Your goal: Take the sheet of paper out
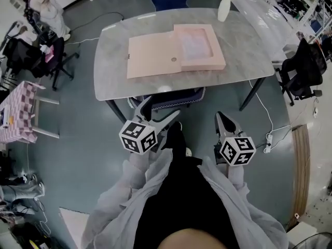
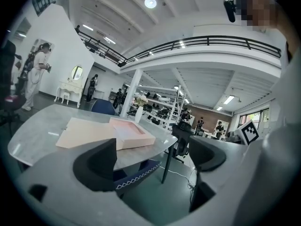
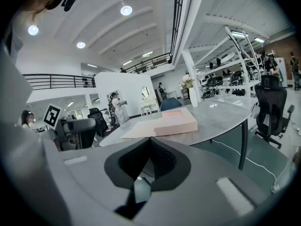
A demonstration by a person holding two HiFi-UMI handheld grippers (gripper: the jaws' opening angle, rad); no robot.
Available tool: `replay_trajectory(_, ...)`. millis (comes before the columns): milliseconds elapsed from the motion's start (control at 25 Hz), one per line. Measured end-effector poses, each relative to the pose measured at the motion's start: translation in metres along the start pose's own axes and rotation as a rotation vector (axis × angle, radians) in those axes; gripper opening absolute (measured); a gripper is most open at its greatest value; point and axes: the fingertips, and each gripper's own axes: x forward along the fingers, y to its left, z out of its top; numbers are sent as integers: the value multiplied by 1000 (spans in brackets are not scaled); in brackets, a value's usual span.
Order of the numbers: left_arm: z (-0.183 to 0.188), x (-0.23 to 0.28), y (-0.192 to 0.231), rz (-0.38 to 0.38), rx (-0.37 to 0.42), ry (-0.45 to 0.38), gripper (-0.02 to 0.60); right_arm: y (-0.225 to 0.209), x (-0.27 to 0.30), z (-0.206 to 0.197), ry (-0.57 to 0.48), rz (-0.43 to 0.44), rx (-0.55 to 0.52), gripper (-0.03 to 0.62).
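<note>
A grey marble table [image 1: 111,79] is set on a teal floor [image 1: 88,134], with black office chairs [image 1: 303,69] placed at either end. A railed balcony [image 2: 207,42] and round ceiling lamps [image 3: 125,10] are seen overhead.

No readable text, labels or numbers — anywhere.

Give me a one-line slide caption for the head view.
Left gripper open, right gripper shut, both short of the table bearing an open pink box.
</note>
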Motion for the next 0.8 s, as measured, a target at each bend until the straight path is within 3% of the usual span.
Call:
replay_trajectory(280, 12, 29, 19, 10, -37, -3, 451, -19, 29, 8, 20, 1, 15, 11)
replay_trajectory(800, 53, 121, 77, 29, -78, 37, 431, -69, 112, 71, 32, 8, 22, 11)
